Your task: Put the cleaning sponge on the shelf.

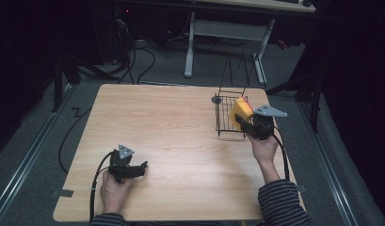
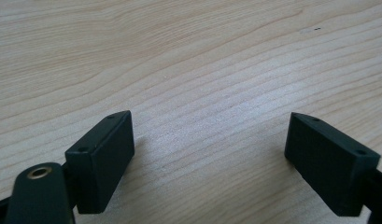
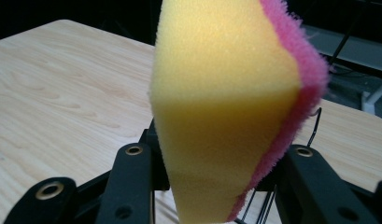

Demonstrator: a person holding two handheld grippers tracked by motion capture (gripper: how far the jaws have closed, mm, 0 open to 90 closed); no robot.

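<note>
A yellow sponge (image 1: 240,112) with a pink scouring side is clamped in my right gripper (image 1: 246,123), held above the black wire basket (image 1: 225,123) at the table's far right. Seen from the right gripper view, the sponge (image 3: 226,107) stands on edge between the two black jaws, pink layer to the right, and wires of the basket (image 3: 314,126) show behind it. My left gripper (image 1: 142,167) rests low over the table near the front left. In the left gripper view its jaws stand wide apart over bare wood, left gripper (image 2: 209,154) holding nothing.
The wooden table (image 1: 171,136) carries a small grey disc (image 1: 216,99) beside the basket's far corner. Cables and a white desk frame (image 1: 228,33) lie on the floor beyond the table's far edge. Dark surroundings on both sides.
</note>
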